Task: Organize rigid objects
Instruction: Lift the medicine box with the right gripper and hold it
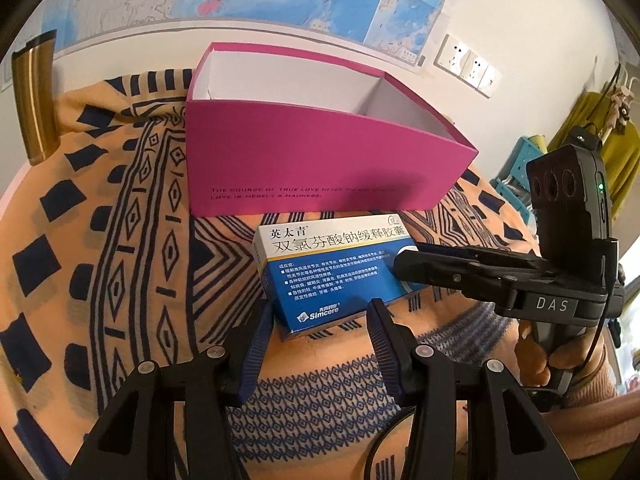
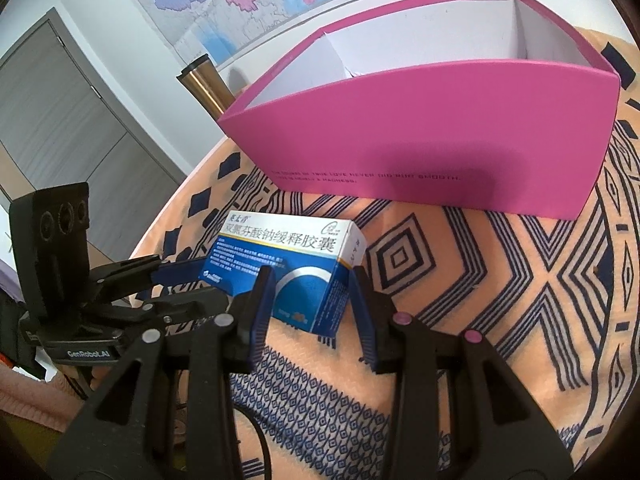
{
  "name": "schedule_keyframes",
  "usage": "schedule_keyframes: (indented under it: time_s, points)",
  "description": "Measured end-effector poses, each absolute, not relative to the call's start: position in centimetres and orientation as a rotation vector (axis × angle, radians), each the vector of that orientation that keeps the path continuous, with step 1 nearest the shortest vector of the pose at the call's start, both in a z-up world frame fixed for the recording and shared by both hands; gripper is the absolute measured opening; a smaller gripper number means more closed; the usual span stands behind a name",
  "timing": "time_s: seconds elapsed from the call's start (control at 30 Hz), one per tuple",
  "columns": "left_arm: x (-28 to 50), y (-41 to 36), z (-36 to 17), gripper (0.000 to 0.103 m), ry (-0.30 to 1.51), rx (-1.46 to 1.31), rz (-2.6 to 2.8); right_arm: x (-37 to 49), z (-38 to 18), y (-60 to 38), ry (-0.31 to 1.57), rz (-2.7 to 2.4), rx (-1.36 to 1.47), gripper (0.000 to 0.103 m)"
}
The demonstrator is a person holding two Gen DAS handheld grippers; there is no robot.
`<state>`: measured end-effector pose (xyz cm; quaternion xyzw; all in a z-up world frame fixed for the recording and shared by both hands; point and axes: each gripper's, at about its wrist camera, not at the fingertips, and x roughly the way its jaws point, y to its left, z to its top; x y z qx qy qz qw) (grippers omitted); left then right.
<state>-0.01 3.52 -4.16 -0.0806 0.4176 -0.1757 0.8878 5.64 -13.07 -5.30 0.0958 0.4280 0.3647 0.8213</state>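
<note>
Matt pink cardboard box (image 1: 320, 160), glossy medicine carton (image 1: 332, 272), woven cloth (image 1: 120, 260).

The open box (image 1: 304, 160) is coloured magenta outside and white inside, with a line of dark lettering printed low on its front. The medicine carton (image 1: 332, 276) is printed white above and blue below, with a yellow stripe between, and the cloth (image 1: 120, 264) is patterned in orange with navy diamonds and stripes. The cylinder (image 1: 36, 100) is finished in brassy gold, and blue pads (image 2: 262, 312) are fitted to the black gripper fingers.
</note>
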Motion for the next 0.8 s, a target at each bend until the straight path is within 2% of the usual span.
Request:
schedule_keyframes:
  time_s: [0.8]
  points:
    - [-0.5, 3.3, -3.1, 0.048, 0.836, -0.157, -0.367, 5.1, -4.0, -13.9, 0.872, 0.779, 0.197, 0.041]
